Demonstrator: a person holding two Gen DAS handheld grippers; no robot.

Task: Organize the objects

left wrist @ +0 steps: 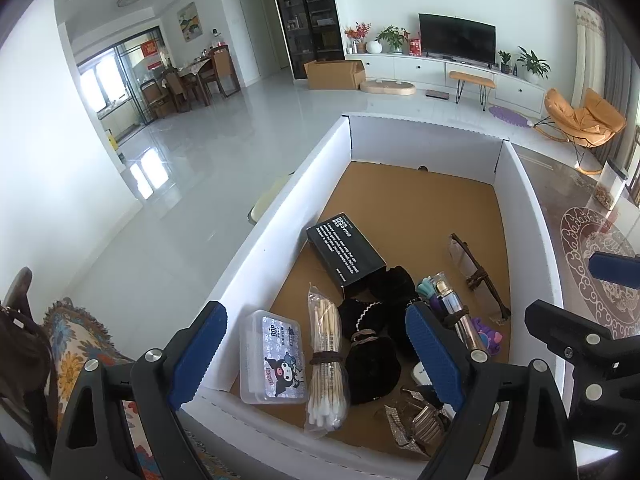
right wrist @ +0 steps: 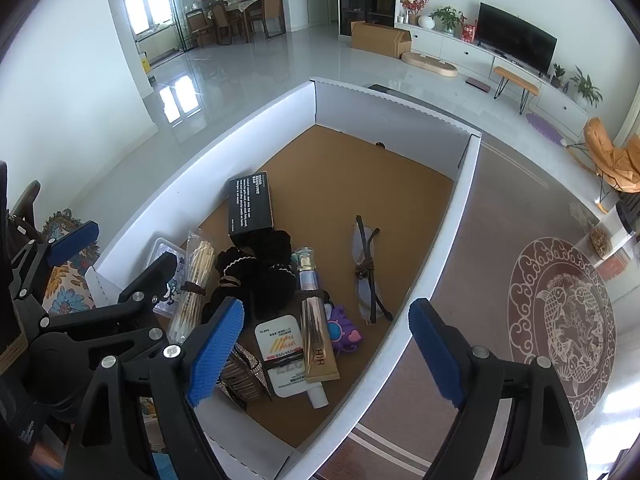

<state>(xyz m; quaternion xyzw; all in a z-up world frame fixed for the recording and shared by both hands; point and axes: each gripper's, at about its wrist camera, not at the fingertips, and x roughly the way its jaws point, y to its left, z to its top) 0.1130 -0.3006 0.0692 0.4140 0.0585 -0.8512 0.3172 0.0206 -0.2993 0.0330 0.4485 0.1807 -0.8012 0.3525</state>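
A white cardboard box with a brown floor holds the objects: a black carton, a clear case with a cartoon sticker, bundled cotton swabs, black scrunchies, sunglasses, a gold tube, a white sachet and a purple toy. My left gripper is open and empty above the box's near end. My right gripper is open and empty, straddling the box's right wall.
The box stands on a brown table with a round patterned mat. A floral cushion on a chair lies to the left. A clear jar stands at the right. White tiled floor lies beyond.
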